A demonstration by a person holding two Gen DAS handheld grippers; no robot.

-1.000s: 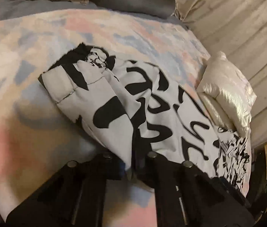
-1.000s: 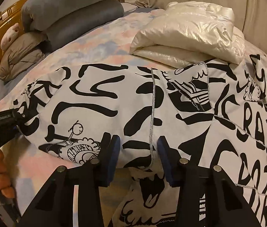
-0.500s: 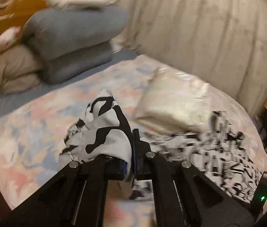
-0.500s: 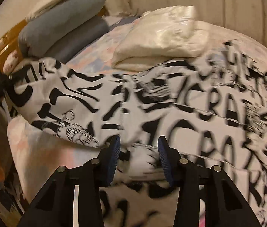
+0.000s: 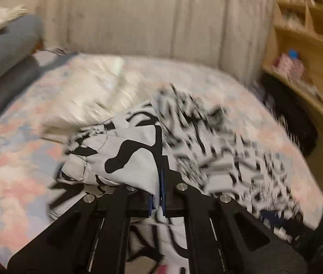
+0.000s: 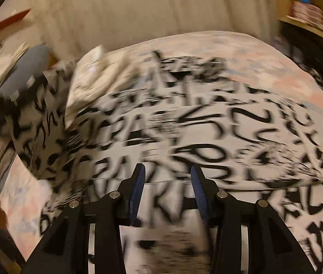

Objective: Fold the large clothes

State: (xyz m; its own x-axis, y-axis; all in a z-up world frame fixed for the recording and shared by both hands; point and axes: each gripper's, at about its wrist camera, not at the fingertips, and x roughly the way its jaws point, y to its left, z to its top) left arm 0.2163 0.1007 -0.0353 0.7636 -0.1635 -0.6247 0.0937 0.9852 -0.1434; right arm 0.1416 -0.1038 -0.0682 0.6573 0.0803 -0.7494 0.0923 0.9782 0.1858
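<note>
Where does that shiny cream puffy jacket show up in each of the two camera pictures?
Left wrist view: the cream jacket lies upper left of centre, behind the clamped black-and-white garment.
Right wrist view: blurred, upper left, partly under that garment.
Shared landmark: the pastel bedspread.

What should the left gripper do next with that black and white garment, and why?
Probably carry the pinched fabric on across and lay it down. The left gripper is shut on the garment, a bunch lifted off the bed, while the right gripper is open above the spread part.
</note>
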